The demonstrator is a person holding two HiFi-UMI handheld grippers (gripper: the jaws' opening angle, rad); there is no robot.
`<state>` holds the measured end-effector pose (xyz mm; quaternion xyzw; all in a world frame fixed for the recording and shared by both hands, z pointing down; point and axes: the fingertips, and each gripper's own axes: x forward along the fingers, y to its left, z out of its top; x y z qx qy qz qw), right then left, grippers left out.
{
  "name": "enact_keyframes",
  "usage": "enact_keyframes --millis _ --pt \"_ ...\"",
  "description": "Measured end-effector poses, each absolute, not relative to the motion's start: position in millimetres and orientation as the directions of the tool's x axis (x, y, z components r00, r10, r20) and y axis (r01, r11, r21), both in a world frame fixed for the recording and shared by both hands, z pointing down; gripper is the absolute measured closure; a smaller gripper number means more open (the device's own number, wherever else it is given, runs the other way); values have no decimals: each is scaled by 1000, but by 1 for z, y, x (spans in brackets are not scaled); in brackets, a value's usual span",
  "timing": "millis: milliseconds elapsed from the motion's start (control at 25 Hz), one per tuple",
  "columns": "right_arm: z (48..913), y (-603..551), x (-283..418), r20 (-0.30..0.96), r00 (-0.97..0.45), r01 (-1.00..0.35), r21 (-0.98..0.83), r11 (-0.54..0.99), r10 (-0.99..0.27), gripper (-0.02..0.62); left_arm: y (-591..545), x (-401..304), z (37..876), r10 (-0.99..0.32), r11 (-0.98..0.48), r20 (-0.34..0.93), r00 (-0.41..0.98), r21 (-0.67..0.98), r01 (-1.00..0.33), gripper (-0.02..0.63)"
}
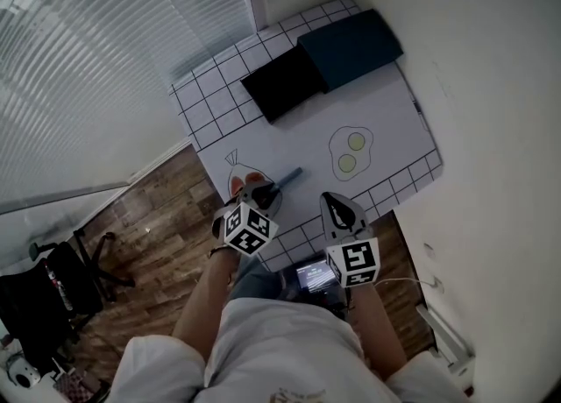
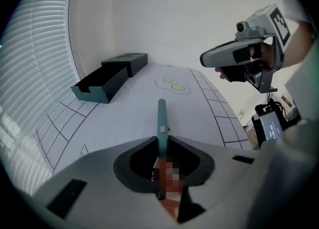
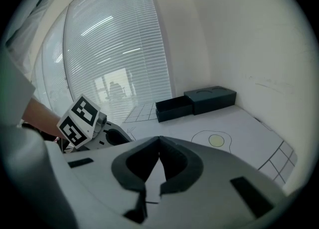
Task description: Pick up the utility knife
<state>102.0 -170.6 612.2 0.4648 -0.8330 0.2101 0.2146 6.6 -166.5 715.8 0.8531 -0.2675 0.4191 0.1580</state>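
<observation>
The utility knife (image 1: 287, 177) has a slim teal handle (image 2: 162, 119) that sticks forward out of my left gripper (image 1: 261, 189), whose jaws are shut on its rear end. It points across the white mat (image 1: 386, 108); I cannot tell whether it touches the mat. My right gripper (image 1: 339, 206) hovers near the table's front edge, to the right of the knife, shut with nothing in it (image 3: 159, 142). The left gripper view shows the right gripper (image 2: 238, 57) raised at the upper right.
A dark drawer box (image 1: 351, 46) with its black drawer (image 1: 282, 84) pulled open stands at the table's far end. A fried-egg drawing (image 1: 351, 152) lies on the mat. A wall runs along the right; window blinds (image 1: 79, 68) on the left. A small screen (image 1: 316, 275) sits below the table edge.
</observation>
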Motion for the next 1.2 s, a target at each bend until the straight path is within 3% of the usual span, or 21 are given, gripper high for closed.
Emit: enact_keyframes --millis 600,1200 --pt "582 -176 101 498 -456 -874 -97 475 -737 589 -184 -8 645 -476 -686 622 622 180 -705 532" --pt "545 -180 93 441 -433 -880 -19 474 -786 589 -172 -44 587 -616 -592 505 605 211 -778 532"
